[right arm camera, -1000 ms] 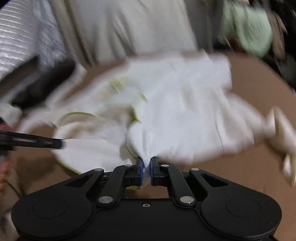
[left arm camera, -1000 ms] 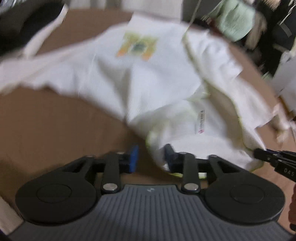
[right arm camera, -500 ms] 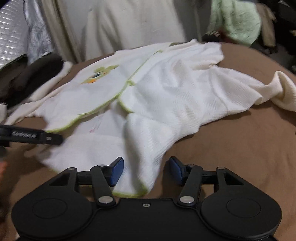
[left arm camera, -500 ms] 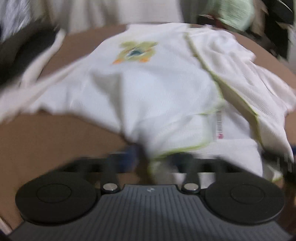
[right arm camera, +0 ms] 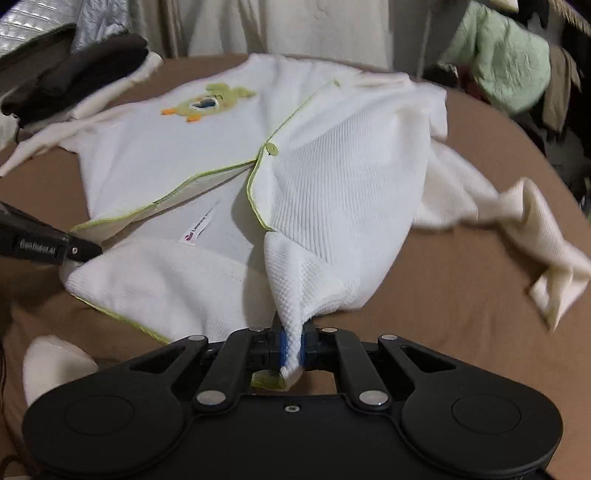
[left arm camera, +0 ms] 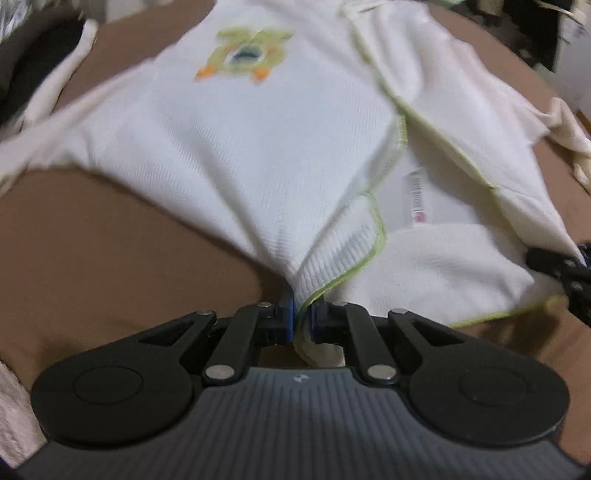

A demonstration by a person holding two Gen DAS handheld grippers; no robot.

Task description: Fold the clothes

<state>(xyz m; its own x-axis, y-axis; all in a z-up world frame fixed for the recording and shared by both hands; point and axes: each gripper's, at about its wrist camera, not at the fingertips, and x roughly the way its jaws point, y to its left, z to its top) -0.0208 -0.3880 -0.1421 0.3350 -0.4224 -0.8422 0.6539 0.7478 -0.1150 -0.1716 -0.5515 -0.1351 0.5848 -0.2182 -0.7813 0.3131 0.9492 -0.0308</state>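
A white baby cardigan (left arm camera: 258, 147) with green piping and a green duck patch (left arm camera: 245, 55) lies spread on the brown surface (left arm camera: 92, 240). My left gripper (left arm camera: 302, 325) is shut on the hem corner of its left front panel. In the right wrist view the same cardigan (right arm camera: 332, 177) lies open, its label (right arm camera: 201, 225) showing. My right gripper (right arm camera: 292, 347) is shut on the hem corner of the right front panel, pulled taut. The left gripper's finger (right arm camera: 48, 245) shows at the left edge; the right gripper's tip (left arm camera: 561, 264) shows at the right edge.
A sleeve (right arm camera: 524, 236) trails off to the right on the brown surface (right arm camera: 461, 295). Dark folded clothes (right arm camera: 77, 77) lie at the back left. A pale green quilted item (right arm camera: 506, 55) hangs at the back right, and a white curtain (right arm camera: 295, 26) hangs behind.
Both grippers stood open half a second ago and have now shut on the two hem corners. The left camera has moved in closer to the cardigan.
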